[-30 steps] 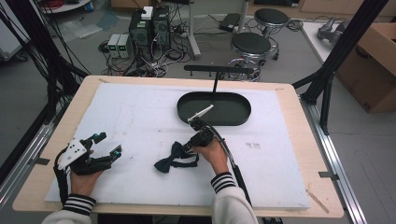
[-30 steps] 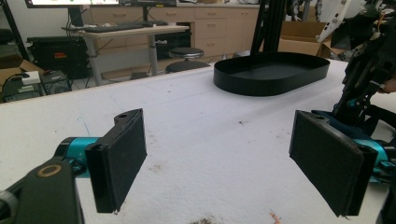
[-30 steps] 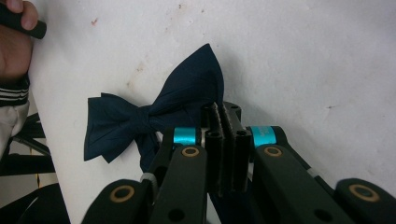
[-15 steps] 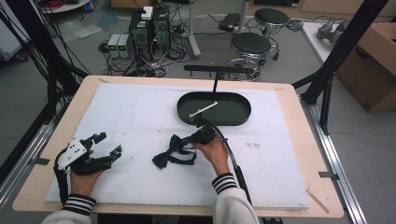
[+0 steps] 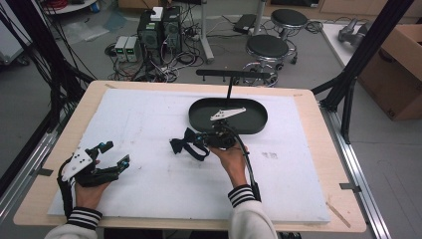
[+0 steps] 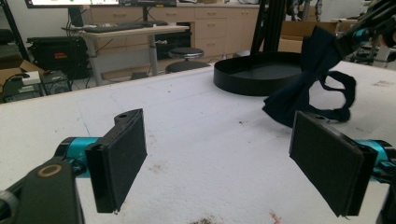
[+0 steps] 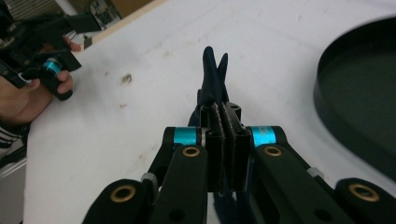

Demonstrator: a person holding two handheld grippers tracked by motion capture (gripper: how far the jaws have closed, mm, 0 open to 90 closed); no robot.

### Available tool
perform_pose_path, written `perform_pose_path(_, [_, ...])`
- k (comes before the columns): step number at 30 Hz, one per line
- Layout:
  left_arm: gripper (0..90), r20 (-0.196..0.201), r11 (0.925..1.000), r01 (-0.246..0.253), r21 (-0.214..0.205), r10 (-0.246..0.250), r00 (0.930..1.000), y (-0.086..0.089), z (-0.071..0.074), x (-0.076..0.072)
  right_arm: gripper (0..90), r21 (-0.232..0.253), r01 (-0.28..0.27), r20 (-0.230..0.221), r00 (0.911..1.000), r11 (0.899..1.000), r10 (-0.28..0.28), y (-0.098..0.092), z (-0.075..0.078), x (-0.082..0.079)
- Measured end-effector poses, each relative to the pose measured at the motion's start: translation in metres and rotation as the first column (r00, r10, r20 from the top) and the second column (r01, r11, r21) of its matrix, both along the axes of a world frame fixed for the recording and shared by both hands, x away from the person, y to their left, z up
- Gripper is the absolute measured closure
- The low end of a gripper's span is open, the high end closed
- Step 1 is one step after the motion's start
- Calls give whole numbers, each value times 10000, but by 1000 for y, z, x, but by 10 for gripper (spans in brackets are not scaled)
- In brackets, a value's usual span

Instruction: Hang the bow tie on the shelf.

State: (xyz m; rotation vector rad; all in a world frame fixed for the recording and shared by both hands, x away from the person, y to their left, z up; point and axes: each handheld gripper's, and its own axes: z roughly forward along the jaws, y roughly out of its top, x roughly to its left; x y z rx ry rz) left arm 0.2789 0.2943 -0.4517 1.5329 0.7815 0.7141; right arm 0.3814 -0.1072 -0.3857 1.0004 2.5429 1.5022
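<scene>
A black oval tray (image 5: 255, 125) sits on the white mat (image 5: 149, 114) that covers the wooden table (image 5: 308, 102). A black T-shaped stand (image 5: 230, 74) rises just behind the tray. On the floor beyond the table: two round stools (image 5: 267, 46), computer towers (image 5: 160, 29) with tangled cables, and a cardboard box (image 5: 398, 74) at right.

A wooden table (image 5: 318, 164) topped with a white sheet (image 5: 149, 129) stands on a grey floor (image 5: 45, 64) in a workshop — two round black stools (image 5: 267, 47) just beyond its far edge, computer boxes (image 5: 160, 30) and tangled cables (image 5: 174, 62) beside them. A cardboard box (image 5: 395, 74) sits at right, black frame posts (image 5: 370, 47) rising near it — pale wooden cabinets (image 6: 205, 25) and a desk (image 6: 126, 32) line the back.
</scene>
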Motion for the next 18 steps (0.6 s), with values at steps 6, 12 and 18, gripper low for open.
perform_pose_path(6, [190, 4, 10000, 2, 23, -2, 10000, 0, 0, 0, 882, 625, 140, 1060, 9942, 9979, -206, -4, 10, -5])
perform_pose_path(12, [190, 5, 10000, -3, 20, 3, 10000, 0, 0, 0, 882, 1290, 254, 2194, 9742, 9913, -535, -8, 20, -12])
perform_pose_path(18, [190, 7, 10000, 8, 15, -8, 10000, 0, 0, 0, 882, 2464, 145, 3293, 9391, 9690, -978, -10, 30, -19])
